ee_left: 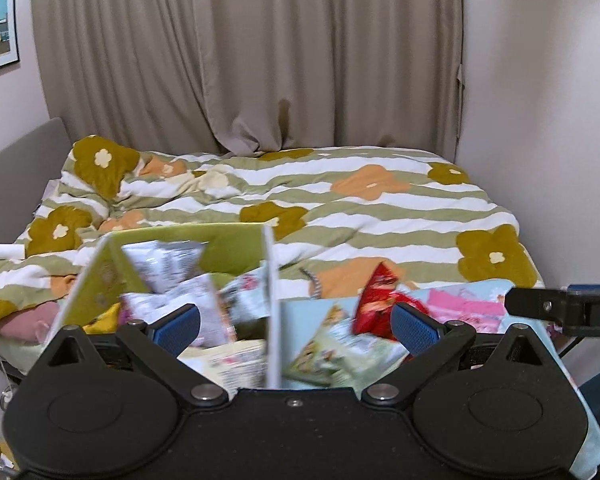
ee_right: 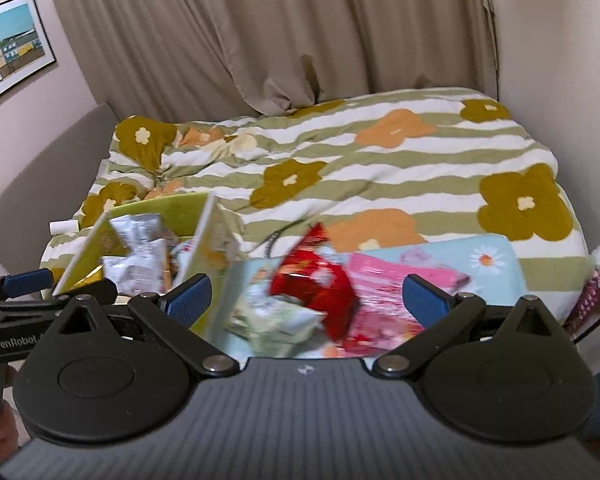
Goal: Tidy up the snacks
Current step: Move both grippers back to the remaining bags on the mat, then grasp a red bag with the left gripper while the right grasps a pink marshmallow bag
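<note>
Grippers, left (ee_left: 296, 326) and right (ee_right: 308, 300), hover spread and empty; packets (ee_right: 312, 292) beside the green box (ee_left: 204, 240) may slip if pinched.

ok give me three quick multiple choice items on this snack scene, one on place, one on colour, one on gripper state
1. Where does the red packet lie?
A. in the green box
B. on the blue surface beside the green box
C. on the floor

2. What colour are the gripper pads?
A. blue
B. orange
C. white

3. How does the right gripper stand?
A. shut on the red packet
B. shut on nothing
C. open, holding nothing

Answers:
1 B: the packet rests on the blue surface, right of the green box, which holds silver packets.
2 A: the ribbed pads show blue in both views.
3 C: its fingers are spread wide with nothing between them; the left gripper is open too.
</note>
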`<control>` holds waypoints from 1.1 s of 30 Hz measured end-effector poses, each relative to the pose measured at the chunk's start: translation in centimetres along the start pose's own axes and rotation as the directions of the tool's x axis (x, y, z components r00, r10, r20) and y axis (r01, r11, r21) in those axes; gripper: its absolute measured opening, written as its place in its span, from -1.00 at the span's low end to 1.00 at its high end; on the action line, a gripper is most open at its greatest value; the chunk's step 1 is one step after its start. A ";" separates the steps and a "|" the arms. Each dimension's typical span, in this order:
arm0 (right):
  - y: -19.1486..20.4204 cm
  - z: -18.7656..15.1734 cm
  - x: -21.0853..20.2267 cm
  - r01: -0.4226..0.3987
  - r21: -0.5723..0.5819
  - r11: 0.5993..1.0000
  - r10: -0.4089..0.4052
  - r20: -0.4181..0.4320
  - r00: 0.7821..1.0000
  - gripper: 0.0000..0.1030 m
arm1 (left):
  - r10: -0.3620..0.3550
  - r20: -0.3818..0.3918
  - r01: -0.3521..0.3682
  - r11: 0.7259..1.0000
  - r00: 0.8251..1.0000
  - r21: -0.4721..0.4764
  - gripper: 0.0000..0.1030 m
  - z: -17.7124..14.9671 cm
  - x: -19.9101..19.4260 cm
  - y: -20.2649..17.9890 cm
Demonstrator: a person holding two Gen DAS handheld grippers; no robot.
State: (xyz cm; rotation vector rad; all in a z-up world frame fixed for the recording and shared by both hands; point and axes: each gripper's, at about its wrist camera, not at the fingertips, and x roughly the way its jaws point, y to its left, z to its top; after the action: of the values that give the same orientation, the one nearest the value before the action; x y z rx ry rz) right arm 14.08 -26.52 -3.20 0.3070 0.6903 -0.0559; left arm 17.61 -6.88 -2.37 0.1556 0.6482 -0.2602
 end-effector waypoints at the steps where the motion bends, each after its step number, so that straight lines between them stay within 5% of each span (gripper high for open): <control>1: -1.0 0.1 0.2 -0.002 0.004 1.000 0.002 -0.009 1.000 1.00 | -0.004 -0.002 0.004 1.000 1.000 0.001 1.00 0.2 0.5 -0.9; 13: -8.3 -0.3 4.1 -0.008 0.066 0.998 0.018 -0.145 0.989 1.00 | -0.071 -0.089 0.078 0.993 0.994 0.085 1.00 2.3 7.1 -6.0; 20: -9.2 -1.5 7.7 0.018 0.111 0.994 0.005 -0.200 0.980 1.00 | -0.138 -0.198 0.184 0.954 0.970 0.236 1.00 2.4 12.8 -7.1; 33: -8.7 -2.3 13.4 0.063 0.141 0.988 -0.026 -0.252 0.967 1.00 | -0.253 -0.417 0.393 0.871 0.873 0.294 0.99 2.0 21.8 -8.2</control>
State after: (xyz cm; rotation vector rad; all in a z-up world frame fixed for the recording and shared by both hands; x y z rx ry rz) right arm 21.68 -33.49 -15.61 0.4465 0.9455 -0.1133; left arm 33.12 -19.33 -14.69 0.4690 0.9985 -0.7003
